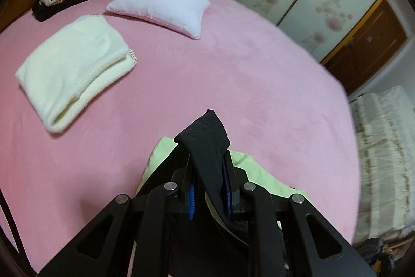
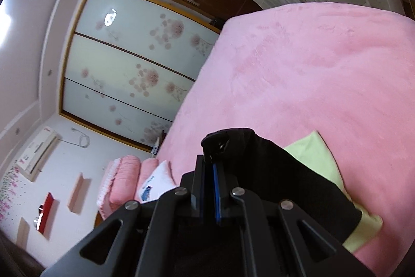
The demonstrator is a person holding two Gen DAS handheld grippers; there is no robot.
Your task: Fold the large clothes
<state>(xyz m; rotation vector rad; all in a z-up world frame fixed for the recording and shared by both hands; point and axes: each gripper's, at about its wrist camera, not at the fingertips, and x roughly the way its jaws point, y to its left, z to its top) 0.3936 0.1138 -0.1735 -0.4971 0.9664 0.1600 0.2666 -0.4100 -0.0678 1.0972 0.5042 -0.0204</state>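
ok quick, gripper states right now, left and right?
Left gripper: closed on black garment.
Right gripper: closed on the black garment too.

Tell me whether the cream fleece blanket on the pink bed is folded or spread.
Folded. The cream fleece blanket lies as a compact rectangle on the pink bed, with doubled layers showing along its near edge.

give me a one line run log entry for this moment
step: fold, mid-lift | left gripper: shut on black garment | right gripper: shut on black garment | green cloth: under garment, on bed
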